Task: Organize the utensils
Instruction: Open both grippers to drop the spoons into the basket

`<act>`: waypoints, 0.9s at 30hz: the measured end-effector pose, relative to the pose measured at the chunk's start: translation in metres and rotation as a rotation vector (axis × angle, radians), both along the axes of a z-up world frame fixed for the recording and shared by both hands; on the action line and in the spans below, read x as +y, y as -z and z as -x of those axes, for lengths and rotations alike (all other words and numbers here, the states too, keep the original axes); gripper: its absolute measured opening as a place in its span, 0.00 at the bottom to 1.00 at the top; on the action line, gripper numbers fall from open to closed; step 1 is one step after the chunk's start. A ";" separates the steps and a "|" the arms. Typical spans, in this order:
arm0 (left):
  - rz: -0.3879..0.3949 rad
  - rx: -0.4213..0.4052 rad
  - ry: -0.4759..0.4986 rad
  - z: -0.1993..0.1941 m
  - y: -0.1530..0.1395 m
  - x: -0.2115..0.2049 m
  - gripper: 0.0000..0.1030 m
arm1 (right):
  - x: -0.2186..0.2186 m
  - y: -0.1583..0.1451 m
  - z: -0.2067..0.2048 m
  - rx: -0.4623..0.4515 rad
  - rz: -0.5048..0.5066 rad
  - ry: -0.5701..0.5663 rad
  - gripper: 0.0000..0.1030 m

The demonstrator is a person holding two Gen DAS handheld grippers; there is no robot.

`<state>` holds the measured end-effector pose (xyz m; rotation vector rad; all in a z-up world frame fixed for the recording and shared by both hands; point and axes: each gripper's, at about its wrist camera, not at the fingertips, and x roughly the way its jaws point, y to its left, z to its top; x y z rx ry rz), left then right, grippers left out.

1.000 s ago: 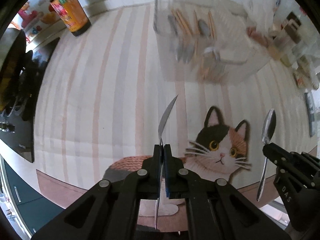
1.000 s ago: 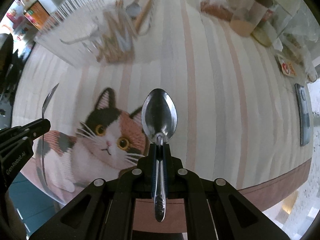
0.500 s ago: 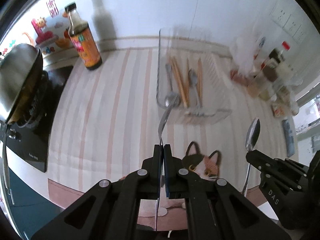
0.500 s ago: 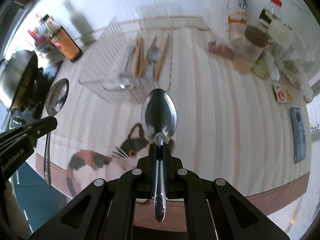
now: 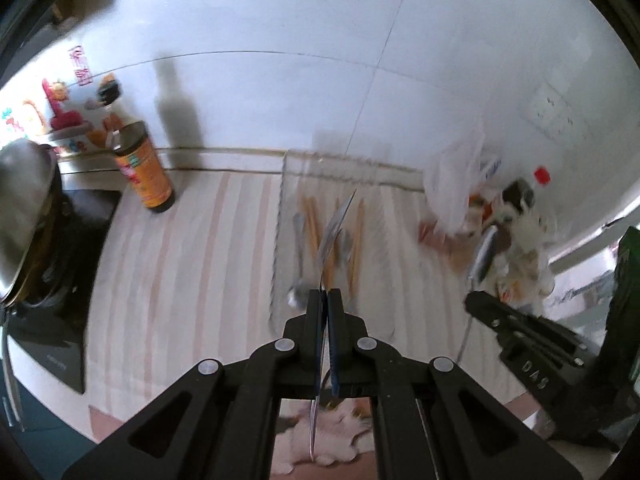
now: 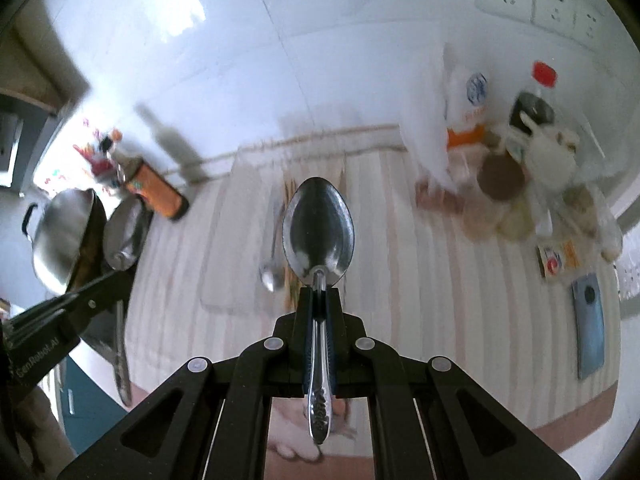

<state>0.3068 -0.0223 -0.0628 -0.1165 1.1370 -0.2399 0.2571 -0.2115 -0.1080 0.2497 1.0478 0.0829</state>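
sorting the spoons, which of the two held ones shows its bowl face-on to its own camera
The right spoon: its oval bowl faces the right wrist camera flat. The left spoon, in its own view, is edge-on, a thin curved sliver. Both sit clamped between their fingers.

Motion blur smears the clear utensil tray (image 5: 288,240) at twelve o'clock; its contents cannot be counted. The jars (image 6: 500,176) at two o'clock blur together.

An orange-labelled sauce bottle (image 5: 146,168) is being shown far left beside a steel wok (image 5: 24,208); jars and packets (image 6: 516,168) are being seen far right, a phone (image 6: 588,328) nearer.
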 end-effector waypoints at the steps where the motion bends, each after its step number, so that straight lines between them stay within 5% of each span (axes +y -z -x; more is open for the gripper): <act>1: 0.015 0.014 -0.007 -0.014 0.002 -0.001 0.01 | 0.000 -0.003 -0.009 -0.002 -0.006 0.002 0.06; 9: 0.039 0.110 0.005 -0.091 0.032 -0.018 0.04 | 0.012 0.011 -0.103 0.055 -0.015 0.004 0.06; 13: -0.054 0.132 -0.003 -0.106 0.051 -0.020 0.06 | 0.013 0.040 -0.143 0.149 -0.012 -0.007 0.07; 14: -0.068 0.118 -0.013 -0.106 0.053 -0.018 0.13 | 0.012 0.043 -0.147 0.157 -0.005 -0.002 0.09; 16: -0.100 0.100 -0.032 -0.102 0.058 -0.013 0.43 | 0.008 0.048 -0.151 0.160 0.015 0.008 0.18; 17: -0.134 0.074 -0.054 -0.098 0.060 -0.009 0.73 | 0.006 0.049 -0.148 0.158 0.022 0.010 0.29; 18: -0.151 0.054 -0.065 -0.095 0.061 -0.008 0.86 | 0.007 0.050 -0.146 0.157 0.033 0.010 0.33; 21: -0.214 -0.003 -0.080 -0.081 0.066 -0.004 0.93 | 0.003 0.053 -0.136 0.146 0.094 0.010 0.44; 23: -0.250 -0.036 -0.091 -0.068 0.071 -0.003 1.00 | 0.003 0.054 -0.124 0.132 0.150 0.008 0.60; 27: -0.309 -0.071 -0.112 -0.046 0.078 -0.006 1.00 | 0.006 0.061 -0.099 0.113 0.226 0.002 0.81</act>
